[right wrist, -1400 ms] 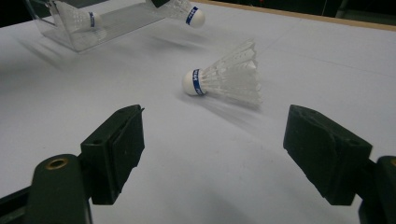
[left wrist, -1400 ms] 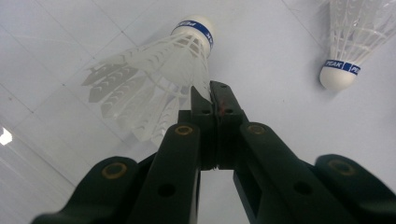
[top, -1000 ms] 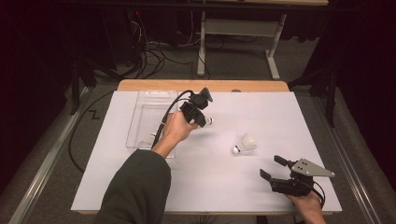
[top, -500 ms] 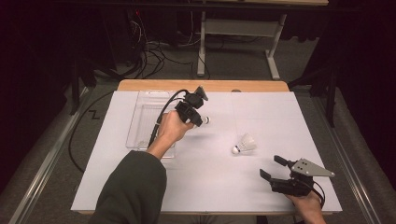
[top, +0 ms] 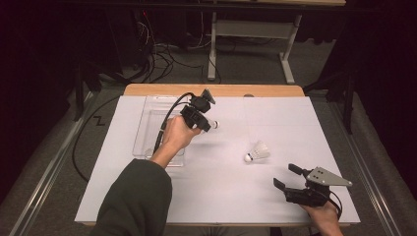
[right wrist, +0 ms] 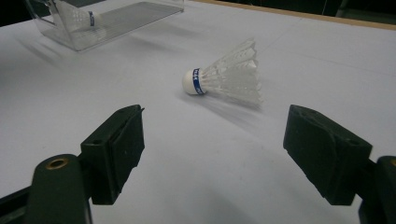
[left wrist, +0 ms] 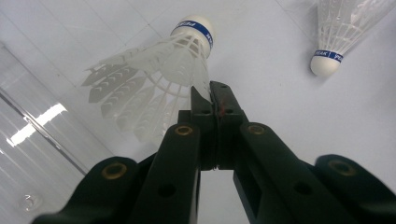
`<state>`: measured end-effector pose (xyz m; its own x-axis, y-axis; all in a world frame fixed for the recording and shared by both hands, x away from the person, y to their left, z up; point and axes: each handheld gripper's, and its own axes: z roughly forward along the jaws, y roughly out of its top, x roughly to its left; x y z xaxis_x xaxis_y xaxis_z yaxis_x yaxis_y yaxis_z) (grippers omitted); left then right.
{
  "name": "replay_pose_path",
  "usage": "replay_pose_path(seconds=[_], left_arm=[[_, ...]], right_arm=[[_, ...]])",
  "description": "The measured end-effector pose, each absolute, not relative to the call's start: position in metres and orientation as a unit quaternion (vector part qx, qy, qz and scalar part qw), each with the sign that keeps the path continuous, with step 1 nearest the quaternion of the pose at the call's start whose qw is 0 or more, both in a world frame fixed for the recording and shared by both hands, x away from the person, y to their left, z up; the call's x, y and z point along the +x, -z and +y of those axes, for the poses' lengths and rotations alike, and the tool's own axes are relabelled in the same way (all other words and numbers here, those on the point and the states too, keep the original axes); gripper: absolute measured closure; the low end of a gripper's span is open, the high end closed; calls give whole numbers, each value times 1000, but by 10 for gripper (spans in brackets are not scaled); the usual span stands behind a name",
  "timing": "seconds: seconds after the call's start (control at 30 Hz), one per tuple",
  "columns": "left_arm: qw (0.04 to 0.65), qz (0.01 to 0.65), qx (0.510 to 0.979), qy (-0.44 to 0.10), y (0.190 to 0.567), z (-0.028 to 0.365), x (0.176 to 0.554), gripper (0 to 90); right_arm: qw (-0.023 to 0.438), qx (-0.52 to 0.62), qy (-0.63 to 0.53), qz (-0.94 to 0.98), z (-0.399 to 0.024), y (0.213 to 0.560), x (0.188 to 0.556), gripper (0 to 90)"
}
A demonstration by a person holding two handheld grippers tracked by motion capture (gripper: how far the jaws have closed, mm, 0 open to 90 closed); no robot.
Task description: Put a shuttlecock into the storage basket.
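shuttlecocks: two, both white with a blue band. one shuttlecock (left wrist: 159,79) hangs by its feather skirt in my left gripper (left wrist: 215,95), jaws clenched on it, just right of the clear plastic tray (top: 147,129). the second shuttlecock (top: 257,151) lies well right of the tray, before my right gripper (top: 288,176), jaws spread, empty.

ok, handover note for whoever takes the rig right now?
Left gripper: shut on the skirt of one shuttlecock, held above the table beside the clear tray.
Right gripper: open, empty, low at the near right of the table, pointing at the second shuttlecock.
Second shuttlecock: lying on its side on the table, untouched.
Done: first shuttlecock picked up.
Left: likely set it in the tray, then the second one.
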<state>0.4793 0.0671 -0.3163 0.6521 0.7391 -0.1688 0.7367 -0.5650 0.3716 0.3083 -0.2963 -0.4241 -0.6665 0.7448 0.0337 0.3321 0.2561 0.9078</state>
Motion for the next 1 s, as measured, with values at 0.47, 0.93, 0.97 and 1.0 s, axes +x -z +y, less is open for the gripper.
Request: replay_pose_path(seconds=[0.47, 0.93, 0.97, 1.0], left_arm=[[217, 423, 880, -9, 309, 80, 476, 896], [222, 431, 874, -15, 305, 93, 472, 895], [223, 432, 874, -17, 304, 94, 472, 896], [223, 433, 873, -16, 304, 96, 472, 895]], right_arm=[[206, 352, -499, 765, -296, 424, 309, 208], [206, 352, -499, 765, -296, 424, 309, 208], [206, 353, -498, 765, -296, 424, 309, 208], [206, 352, -498, 765, -296, 424, 309, 208]])
